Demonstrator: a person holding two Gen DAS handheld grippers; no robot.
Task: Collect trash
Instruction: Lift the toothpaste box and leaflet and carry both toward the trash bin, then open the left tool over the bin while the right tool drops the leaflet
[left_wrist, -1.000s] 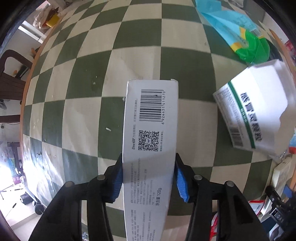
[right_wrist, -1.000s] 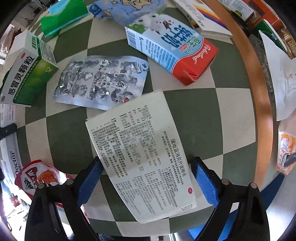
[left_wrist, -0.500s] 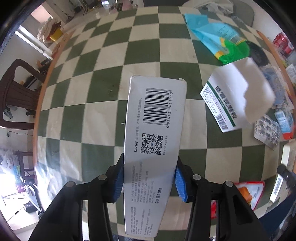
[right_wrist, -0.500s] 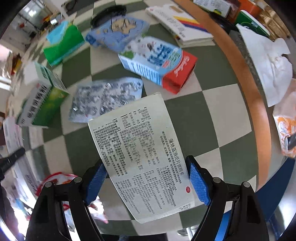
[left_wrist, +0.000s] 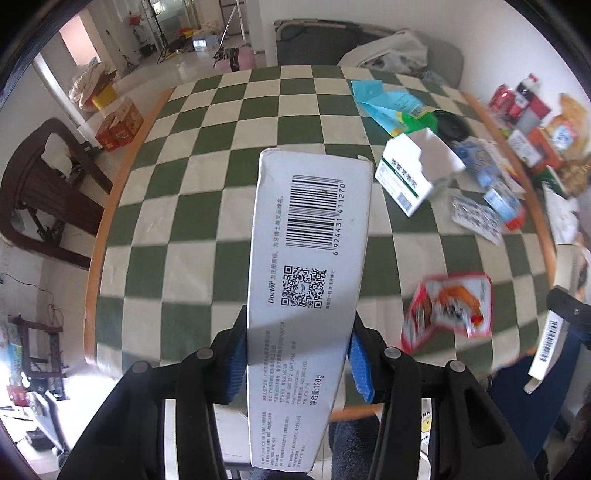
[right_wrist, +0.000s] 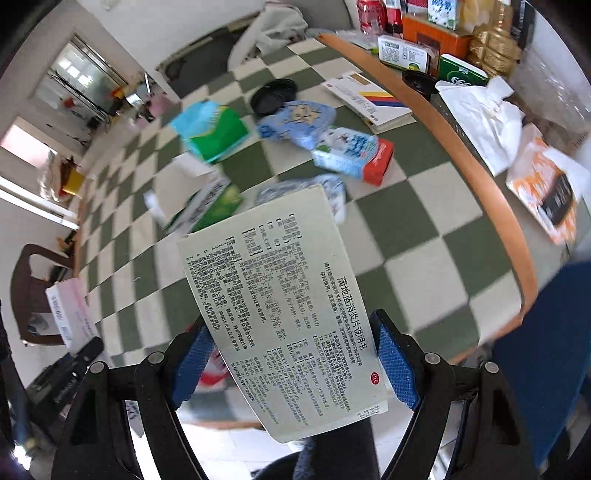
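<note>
Left wrist view: left gripper (left_wrist: 297, 360) has lifted its clamped toothpaste box (left_wrist: 306, 280) high off the checkered table (left_wrist: 184, 236) below; right gripper (right_wrist: 293, 360), jaws wide, has likewise raised the medicine leaflet (right_wrist: 284, 306) lying between them. Both look ready for binning.

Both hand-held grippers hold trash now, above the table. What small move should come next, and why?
Probably carry both onward to a bin, none being in view: the left hand-held gripper grips the white box, the right hand-held gripper holds the leaflet, both lifted off the checkered table.

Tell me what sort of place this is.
Most likely a lived-in home dining area: a round table with a green checked cloth, a dark wooden chair beside it, and snack and drink packages piled past the table's edge.
</note>
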